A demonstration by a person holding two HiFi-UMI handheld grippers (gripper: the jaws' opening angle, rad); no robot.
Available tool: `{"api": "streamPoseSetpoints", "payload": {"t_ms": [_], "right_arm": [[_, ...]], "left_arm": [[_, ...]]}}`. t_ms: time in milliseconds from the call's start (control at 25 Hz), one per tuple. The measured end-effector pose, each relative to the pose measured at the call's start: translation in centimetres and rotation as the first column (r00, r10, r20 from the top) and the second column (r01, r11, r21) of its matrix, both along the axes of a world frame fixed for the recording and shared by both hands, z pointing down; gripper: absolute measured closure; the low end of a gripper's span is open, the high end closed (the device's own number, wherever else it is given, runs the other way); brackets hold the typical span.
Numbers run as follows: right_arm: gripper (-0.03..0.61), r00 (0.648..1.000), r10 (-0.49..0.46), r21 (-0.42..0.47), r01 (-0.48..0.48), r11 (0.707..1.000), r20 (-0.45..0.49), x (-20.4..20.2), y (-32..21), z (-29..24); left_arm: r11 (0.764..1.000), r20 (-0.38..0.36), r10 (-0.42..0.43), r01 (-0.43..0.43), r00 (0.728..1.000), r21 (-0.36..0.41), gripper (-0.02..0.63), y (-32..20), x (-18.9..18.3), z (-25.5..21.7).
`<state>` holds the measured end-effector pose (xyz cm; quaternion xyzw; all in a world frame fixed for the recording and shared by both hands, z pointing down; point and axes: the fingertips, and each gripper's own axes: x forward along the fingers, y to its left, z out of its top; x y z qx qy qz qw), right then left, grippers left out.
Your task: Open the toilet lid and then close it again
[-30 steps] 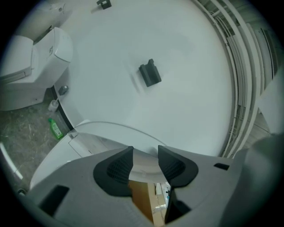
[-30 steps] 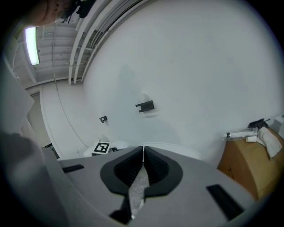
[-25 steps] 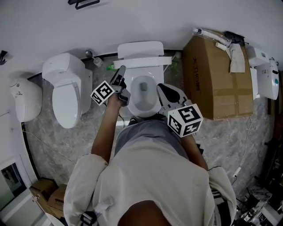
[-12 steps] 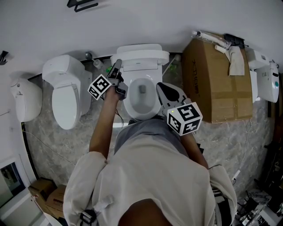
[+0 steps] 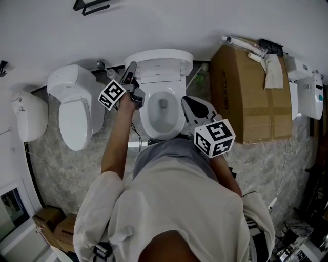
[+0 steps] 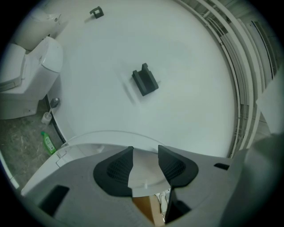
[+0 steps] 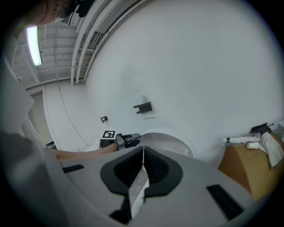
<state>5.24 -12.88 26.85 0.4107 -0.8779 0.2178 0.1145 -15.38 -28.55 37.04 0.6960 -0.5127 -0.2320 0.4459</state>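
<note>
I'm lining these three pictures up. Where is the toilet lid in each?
Head view: lid top centre, raised.
Left gripper view: bottom centre, gripped by the left tool.
Right gripper view: white arch just right of centre.
Shared landmark: the black wall bracket, in all three.

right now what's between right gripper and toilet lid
The toilet's open bowl and rim, in the head view; right gripper beside it, toilet lid raised behind.
</note>
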Motion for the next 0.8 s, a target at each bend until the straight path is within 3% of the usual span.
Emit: {"api": "streamPoseSetpoints", "payload": {"t_ms": [560,800], "right_arm": [[0.566,1.0,0.007,-0.02,-0.008,1.0,-0.013,0.7,-0.3,0.4],[0.566,1.0,0.017,-0.028,-0.018,0.999,-0.023,0.7,-0.7,0.5]], "left_arm": [[0.999,0.157,0.049,-0.052,0.986,0.013,0.484,-4.1,-0.1,-0.4],[0.998,0.17,0.062,-0.065,0.983,0.013,0.506,-5.9,-0.5,-0.3]]}}
